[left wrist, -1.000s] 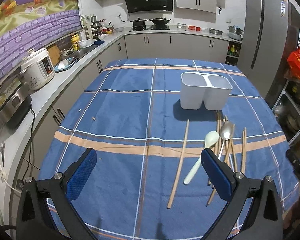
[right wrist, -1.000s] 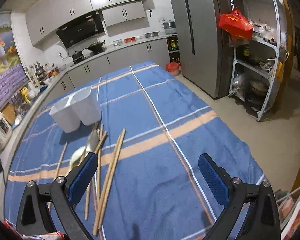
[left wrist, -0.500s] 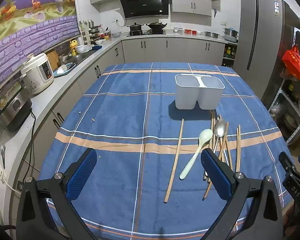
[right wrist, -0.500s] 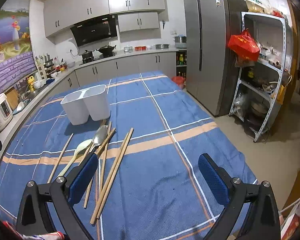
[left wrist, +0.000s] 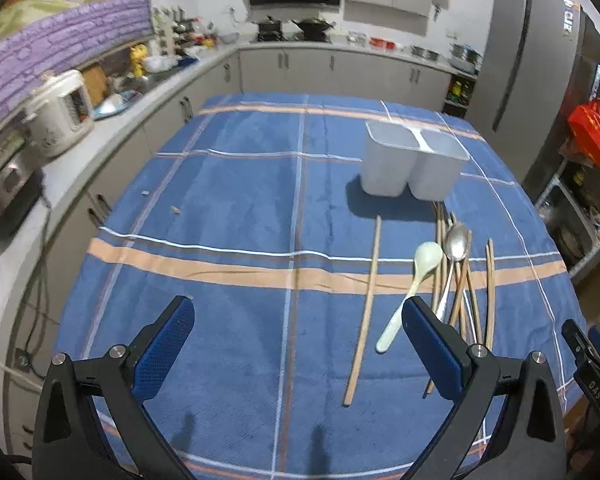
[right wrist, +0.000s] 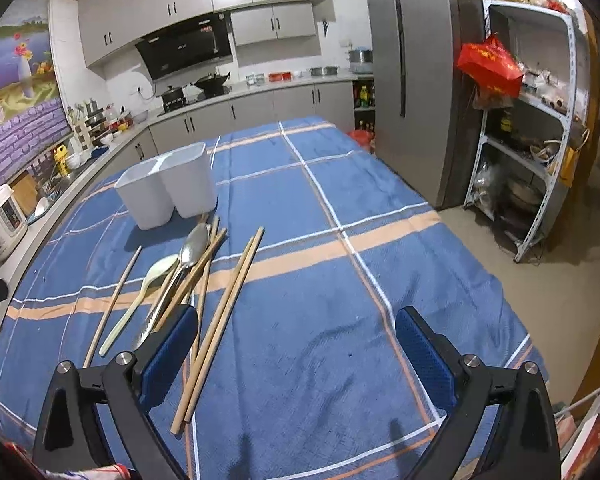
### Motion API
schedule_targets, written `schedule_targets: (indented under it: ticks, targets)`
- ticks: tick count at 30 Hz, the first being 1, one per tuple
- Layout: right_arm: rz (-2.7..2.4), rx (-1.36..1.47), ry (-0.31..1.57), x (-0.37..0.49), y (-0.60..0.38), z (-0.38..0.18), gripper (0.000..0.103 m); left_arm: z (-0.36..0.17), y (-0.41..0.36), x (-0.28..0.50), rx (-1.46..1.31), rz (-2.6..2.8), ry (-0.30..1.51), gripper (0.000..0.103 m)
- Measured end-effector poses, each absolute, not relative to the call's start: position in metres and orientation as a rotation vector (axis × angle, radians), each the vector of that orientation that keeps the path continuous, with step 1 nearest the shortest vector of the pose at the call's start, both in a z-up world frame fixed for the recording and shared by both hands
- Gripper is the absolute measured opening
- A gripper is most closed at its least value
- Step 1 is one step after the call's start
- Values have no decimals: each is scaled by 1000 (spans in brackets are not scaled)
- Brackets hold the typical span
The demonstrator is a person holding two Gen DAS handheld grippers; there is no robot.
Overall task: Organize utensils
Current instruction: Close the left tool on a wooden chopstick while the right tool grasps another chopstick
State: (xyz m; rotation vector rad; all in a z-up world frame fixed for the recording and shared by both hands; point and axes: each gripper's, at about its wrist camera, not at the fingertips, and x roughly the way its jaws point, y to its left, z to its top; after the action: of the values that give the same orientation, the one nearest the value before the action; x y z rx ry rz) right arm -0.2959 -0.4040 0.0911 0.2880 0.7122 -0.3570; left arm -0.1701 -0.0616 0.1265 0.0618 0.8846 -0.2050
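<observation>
Wooden chopsticks lie crossed under my metal spoon and pale spoon before the white holder, so my wide-open, empty left fingers and right fingers risk dragging neighbours along.

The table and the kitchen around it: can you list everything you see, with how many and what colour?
tablecloth: one, blue with orange and white stripes, covering the table
holder: one, white, two compartments, far end of the cloth
chopsticks: several, wooden, lying loose in front of the holder
plastic spoon: one, pale green, among the chopsticks
metal spoon: one, silver, beside the green one
rice cooker: one, white, on the counter
fridge: one, grey, beside the table
bag: one, red, hanging on the shelf
left tongs: blue pads, open, empty
right tongs: blue pads, open, empty
</observation>
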Motion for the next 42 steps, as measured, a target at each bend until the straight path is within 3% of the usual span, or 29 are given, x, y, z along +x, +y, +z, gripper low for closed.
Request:
schedule_targets:
  ticks: [3, 7, 9, 12, 14, 18, 22, 26, 29, 39, 42]
  targets:
    - [-313, 316, 745, -286, -405, 86, 98, 114, -73, -152, 63, -270, 929, 98]
    - [-217, 410, 818, -261, -411, 76, 88, 92, -93, -121, 91, -324, 1014, 70]
    - [-183, 457, 854, -247, -416, 69, 83, 81, -104, -103, 100, -342, 1051, 67]
    - [-143, 483, 915, -221, -419, 58, 68, 68, -115, -81, 109, -356, 1079, 67]
    - [-124, 469, 952, -203, -419, 50, 51, 59, -124, -65, 111, -376, 1104, 62]
    - [-124, 434, 992, -176, -421, 40, 39, 43, -144, -44, 129, -422, 1144, 47]
    - [-143, 408, 1022, -155, -427, 32, 36, 29, -163, -30, 168, -459, 1160, 40]
    - [-171, 350, 1046, -142, -426, 27, 27, 21, -172, -24, 205, -467, 1155, 24]
    - [-195, 302, 1054, -136, -424, 28, 26, 19, -179, -21, 235, -479, 1148, 14]
    - [-234, 183, 1098, -112, -409, 24, 26, 20, -190, -15, 317, -452, 1080, 12]
    - [-234, 173, 1108, -107, -408, 24, 12, 21, -187, -12, 301, -455, 1088, 6]
